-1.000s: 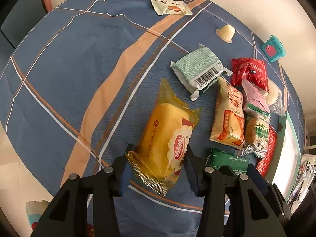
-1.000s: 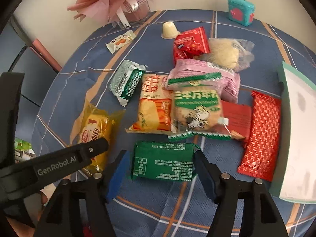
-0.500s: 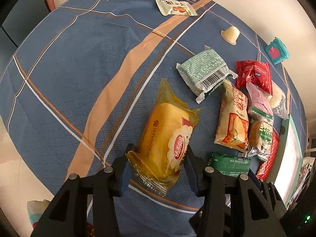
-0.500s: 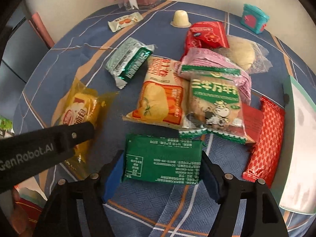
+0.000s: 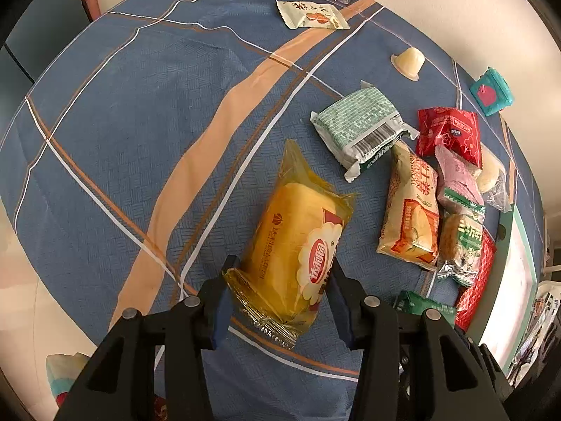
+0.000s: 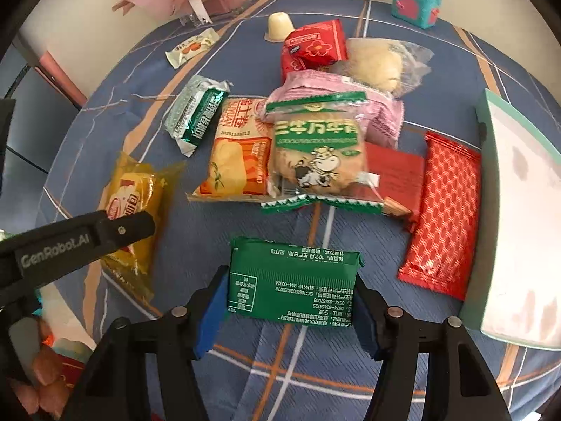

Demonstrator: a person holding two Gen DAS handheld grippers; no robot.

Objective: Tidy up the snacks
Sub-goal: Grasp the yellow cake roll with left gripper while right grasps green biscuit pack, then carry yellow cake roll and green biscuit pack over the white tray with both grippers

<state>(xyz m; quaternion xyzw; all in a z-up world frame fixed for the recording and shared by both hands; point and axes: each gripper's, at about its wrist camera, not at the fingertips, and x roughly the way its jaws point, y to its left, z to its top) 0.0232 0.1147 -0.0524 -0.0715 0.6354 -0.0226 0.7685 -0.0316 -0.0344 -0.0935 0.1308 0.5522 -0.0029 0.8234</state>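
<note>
Left gripper pinches yellow cake pack at near left; right gripper pinches green packet near centre. Slick wrappers, shallow end grips: either could slip when lifted.

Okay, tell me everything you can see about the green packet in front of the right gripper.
The green packet is a flat rectangular foil-like wrapper with crimped ends, lying back-side up on the blue tablecloth, white printed text and a small table showing. It sits between the fingers of the right gripper, whose blue pads meet its two short ends. It lies apart from the snack pile beyond it.
</note>
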